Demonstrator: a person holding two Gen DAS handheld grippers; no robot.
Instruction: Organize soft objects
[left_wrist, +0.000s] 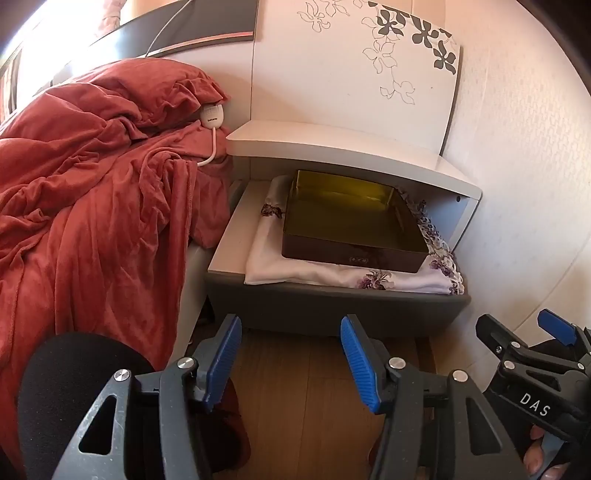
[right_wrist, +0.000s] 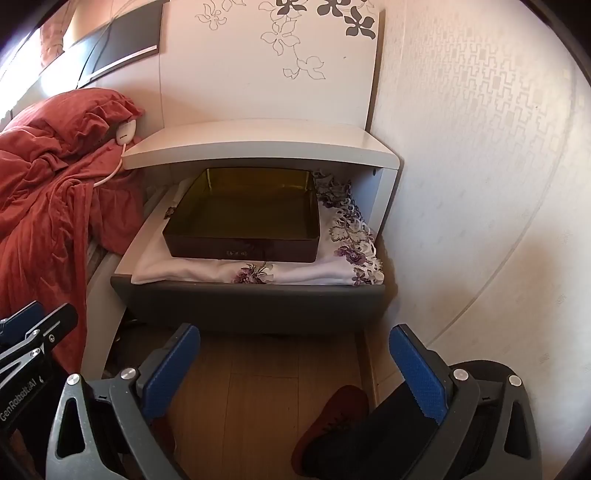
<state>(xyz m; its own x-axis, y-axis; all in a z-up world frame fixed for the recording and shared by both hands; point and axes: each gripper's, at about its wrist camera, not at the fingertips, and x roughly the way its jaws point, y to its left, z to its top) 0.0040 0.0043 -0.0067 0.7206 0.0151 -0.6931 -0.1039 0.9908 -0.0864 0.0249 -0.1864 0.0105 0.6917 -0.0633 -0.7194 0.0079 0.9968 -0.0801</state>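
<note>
Two tools hover over the wood floor, left tool (left_wrist: 291, 360) and right tool (right_wrist: 295, 373), both spread wide and gripping nothing. Ahead, the open drawer (right_wrist: 251, 302) holds a folded floral cloth (right_wrist: 332, 269) with a dark tray (right_wrist: 243, 218) sitting on it. Red blanket (left_wrist: 92, 192) spills off the bed alongside.

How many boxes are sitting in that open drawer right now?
1. A single dark box with a yellowish interior, lid off, rests on the floral cloth in the open drawer of the nightstand. Anything under the cloth or deeper inside the drawer is hidden.
</note>
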